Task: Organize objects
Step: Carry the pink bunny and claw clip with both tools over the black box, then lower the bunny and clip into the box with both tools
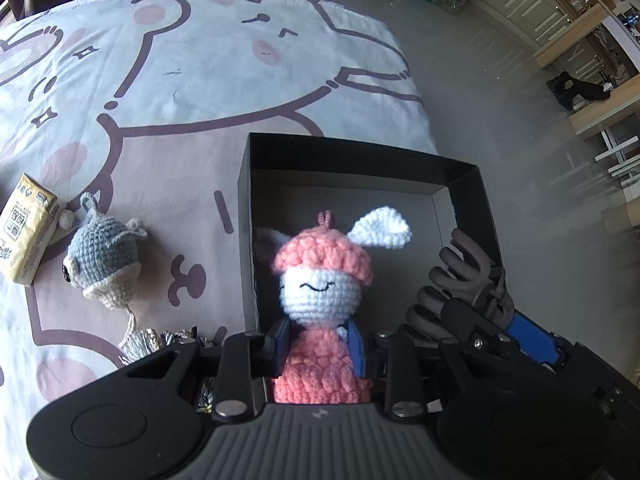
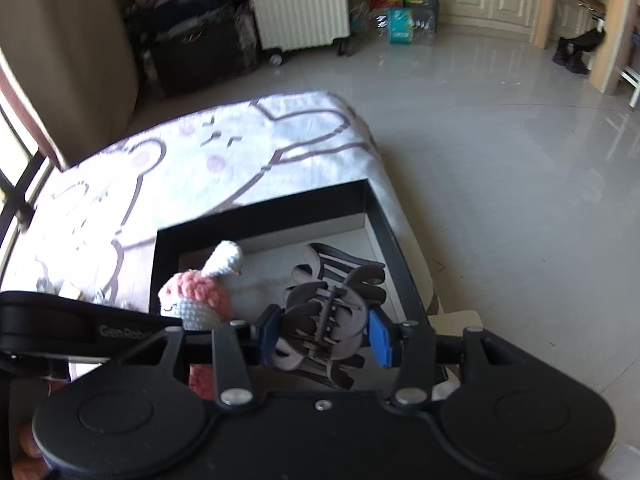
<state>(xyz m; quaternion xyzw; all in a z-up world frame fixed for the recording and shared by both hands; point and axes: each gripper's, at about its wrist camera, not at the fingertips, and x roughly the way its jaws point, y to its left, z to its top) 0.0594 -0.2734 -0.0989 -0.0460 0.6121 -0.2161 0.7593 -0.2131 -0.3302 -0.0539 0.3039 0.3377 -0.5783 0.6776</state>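
We are holding the pink crocheted bunny doll [image 1: 320,280] in the left gripper [image 1: 318,346], whose blue pads are pressing into the doll's body just below its white head, so the doll is standing upright over the near edge of the black box [image 1: 360,156]. It is looking soft and very light to us: chunky pink yarn for the hat and dress, tighter white stitches for the face and the one clearly lit ear. The yarn is giving under the pads, so we judge that the waist, where the stuffing is thickest, is the best hold; an ear or the hat loop would stretch or slip.

The right gripper [image 2: 322,334] is closing its blue pads on a dark grey claw hair clip [image 2: 326,320], gripped across its hinge and spring, and is carrying it above the box interior. This one is stiff, smooth plastic with curved teeth, light but likely slippery and liable to twist, so we think holding across the flat hinge sides suits it better than the teeth.

The box is shallow, rigid card, matte black outside and pale grey inside, sitting on a bed under a sheet [image 1: 208,80] printed with cartoon bears. Left of the box, we are seeing a grey-blue crocheted fish [image 1: 102,258] with a tassel lying beside a small yellow drink carton [image 1: 24,228], plus something with crinkled foil [image 1: 176,338] near the gripper that we cannot identify.
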